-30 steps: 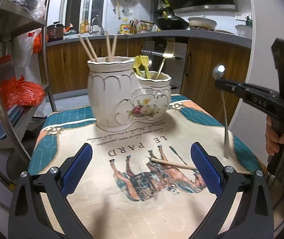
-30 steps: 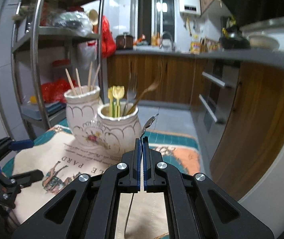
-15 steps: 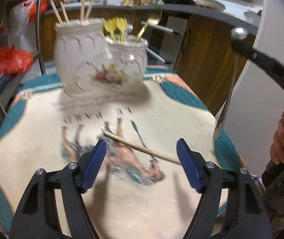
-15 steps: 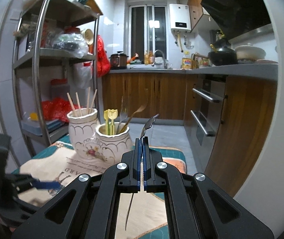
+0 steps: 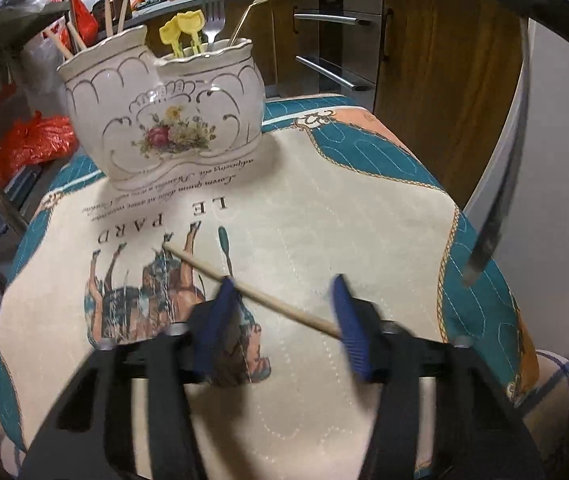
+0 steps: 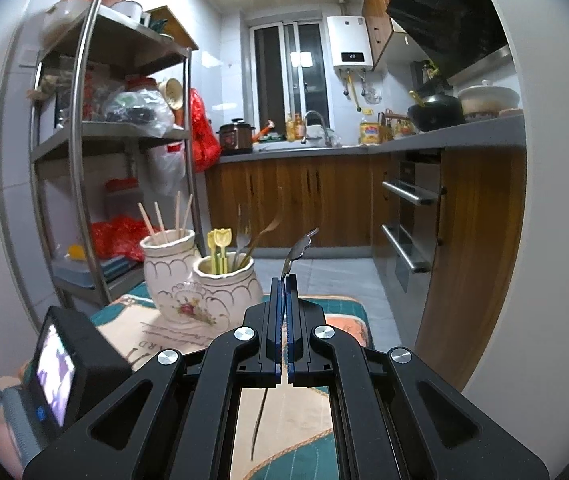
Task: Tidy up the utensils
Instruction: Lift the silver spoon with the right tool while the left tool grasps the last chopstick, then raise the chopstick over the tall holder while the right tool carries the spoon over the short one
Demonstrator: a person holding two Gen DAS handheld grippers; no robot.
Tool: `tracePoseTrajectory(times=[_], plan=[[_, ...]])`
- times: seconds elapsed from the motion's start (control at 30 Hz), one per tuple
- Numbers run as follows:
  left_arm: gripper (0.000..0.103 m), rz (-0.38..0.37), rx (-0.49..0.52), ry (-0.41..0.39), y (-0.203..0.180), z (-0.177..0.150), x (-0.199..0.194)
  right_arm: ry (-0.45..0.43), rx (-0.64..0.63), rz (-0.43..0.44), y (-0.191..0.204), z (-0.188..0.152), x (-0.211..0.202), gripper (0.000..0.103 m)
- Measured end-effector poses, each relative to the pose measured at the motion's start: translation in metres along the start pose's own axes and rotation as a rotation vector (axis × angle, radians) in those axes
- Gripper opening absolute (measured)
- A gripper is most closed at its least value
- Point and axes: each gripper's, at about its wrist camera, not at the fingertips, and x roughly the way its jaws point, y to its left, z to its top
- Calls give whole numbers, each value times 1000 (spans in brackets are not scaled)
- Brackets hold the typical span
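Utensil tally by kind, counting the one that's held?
Wooden chopsticks: 5 (4 in the holder, 1 on the cloth)
Yellow picks: 2
Metal forks: 2
Metal spoon: 1, in the right gripper
Total: 10

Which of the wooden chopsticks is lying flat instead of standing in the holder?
The single chopstick on the printed cloth, between the left gripper's blue fingers. The other chopsticks stand upright in the holder's taller left compartment.
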Motion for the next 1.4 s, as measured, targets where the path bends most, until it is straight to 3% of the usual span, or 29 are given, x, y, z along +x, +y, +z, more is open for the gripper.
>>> tracePoseTrajectory(times=[0.13,0.3,0.33,0.5,0.67,0.7,0.8,0.83,0.9,1.0,1.03,1.13,1.2,1.4], plan=[[16,-15,15,3,7,4,2,-8,4,12,0,0,-3,3],[8,-68,28,19,26,12,5,-6,8,20,1,-2,-5,3],[0,-76,35,18,27,13,5,-6,9,22,1,-3,-5,3],[0,-101,78,25,36,14,2,-9,1,32,5,-4,-4,3],[0,-132,-7,44,50,10,-4,3,-5,34,11,-5,0,3],[3,-161,-37,40,51,9,-8,4,-5,35,12,-5,1,3],[37,-192,-64,29,44,5,-13,6,-5,37,12,-5,2,3],[39,-186,-57,28,40,3,-14,7,-5,37,12,-5,2,3],[39,-138,-16,33,28,2,-10,9,-8,39,13,-5,2,3],[14,-77,14,31,18,0,-2,9,-14,39,14,-6,1,3],[14,-67,23,25,17,1,-2,9,-15,39,14,-7,1,3],[5,-88,34,24,22,3,0,6,-14,38,13,-7,0,3],[5,-131,32,26,31,4,-2,4,-11,39,12,-7,0,3],[5,-220,82,-71,58,1,-23,-11,4,44,11,-8,-3,3]])
